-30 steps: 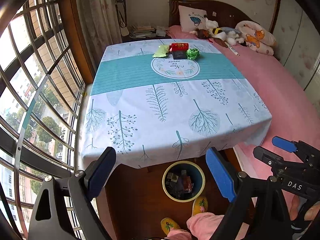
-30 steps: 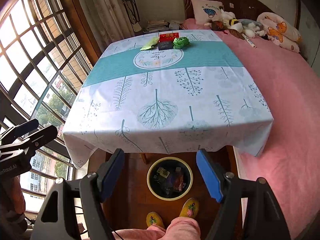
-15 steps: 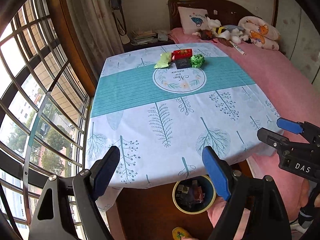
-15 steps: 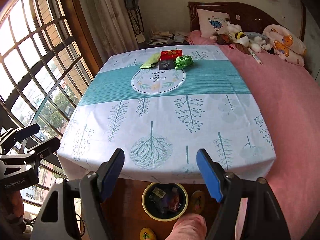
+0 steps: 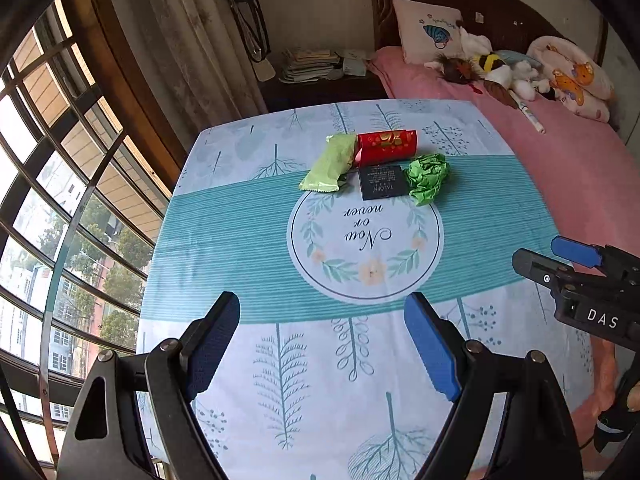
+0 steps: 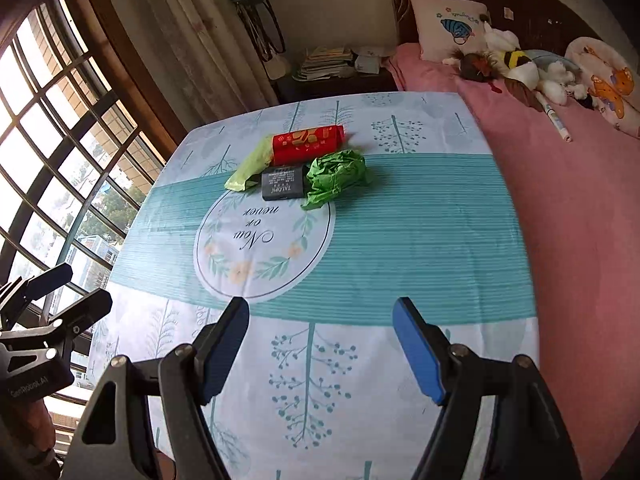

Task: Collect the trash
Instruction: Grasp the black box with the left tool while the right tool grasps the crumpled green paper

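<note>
1. The left gripper (image 5: 322, 344) has black angular arms tipped with flat, ribbed blue pads; its jaws stand spread with nothing between them, above the near part of the table.
2. The right gripper (image 6: 320, 346), of the same black frame and blue pads, also stands spread and empty over the cloth.
3. Under both lies a smooth tablecloth (image 5: 224, 248) in pale white printed with teal trees and ferns, crossed by a finely striped teal band and a round white medallion with script lettering and a floral wreath.
4. The trash sits clustered at the far edge of that medallion, well apart from both grippers: a pale green, pillow-shaped foil wrapper (image 5: 330, 163) with crimped ends, touching a glossy red paper tube with gold print (image 5: 386, 143).
5. Just in front of the tube lies a flat, square, dark grey packet with small white text (image 5: 380, 182).
6. Beside the packet's right edge rests a crumpled bright green paper wad (image 5: 427, 176), creased and irregular.
7. To the right stretches a soft pink bedspread (image 5: 580, 168) bearing plush toys; to the left, a curved barred window (image 5: 60, 184).
</note>
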Tool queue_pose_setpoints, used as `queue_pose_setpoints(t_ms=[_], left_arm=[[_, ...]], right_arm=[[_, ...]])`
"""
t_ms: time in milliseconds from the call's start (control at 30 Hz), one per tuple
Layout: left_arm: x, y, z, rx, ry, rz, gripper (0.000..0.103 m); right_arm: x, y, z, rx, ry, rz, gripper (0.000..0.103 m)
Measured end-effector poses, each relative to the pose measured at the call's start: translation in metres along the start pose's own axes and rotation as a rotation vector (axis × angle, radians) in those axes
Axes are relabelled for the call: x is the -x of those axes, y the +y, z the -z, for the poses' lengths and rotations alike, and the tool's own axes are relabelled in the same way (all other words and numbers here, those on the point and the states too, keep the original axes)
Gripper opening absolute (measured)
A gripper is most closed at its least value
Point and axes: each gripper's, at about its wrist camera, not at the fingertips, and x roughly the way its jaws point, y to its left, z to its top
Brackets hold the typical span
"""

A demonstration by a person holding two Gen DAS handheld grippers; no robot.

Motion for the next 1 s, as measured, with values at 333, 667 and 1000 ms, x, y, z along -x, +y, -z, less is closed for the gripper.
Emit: queue_pose_setpoints(t_ms=[333, 667, 1000], left_arm=[[-0.081, -0.017, -0.074, 0.094, 0.1, -0.036, 0.083], [-0.121, -0.012, -0.097, 0.151, 0.158, -0.044, 0.083], [-0.159, -0.026, -0.113, 0.173, 0.224, 0.058, 0.083]], right_arm=[[-0.103, -0.048, -0.105, -0.1, 0.098, -0.095, 0.075], [-0.173, -0.032, -0.123, -0.086, 0.169, -0.121, 0.074], [-0.157, -0.055, -0.117, -0.032, 0.118, -0.146, 0.055]])
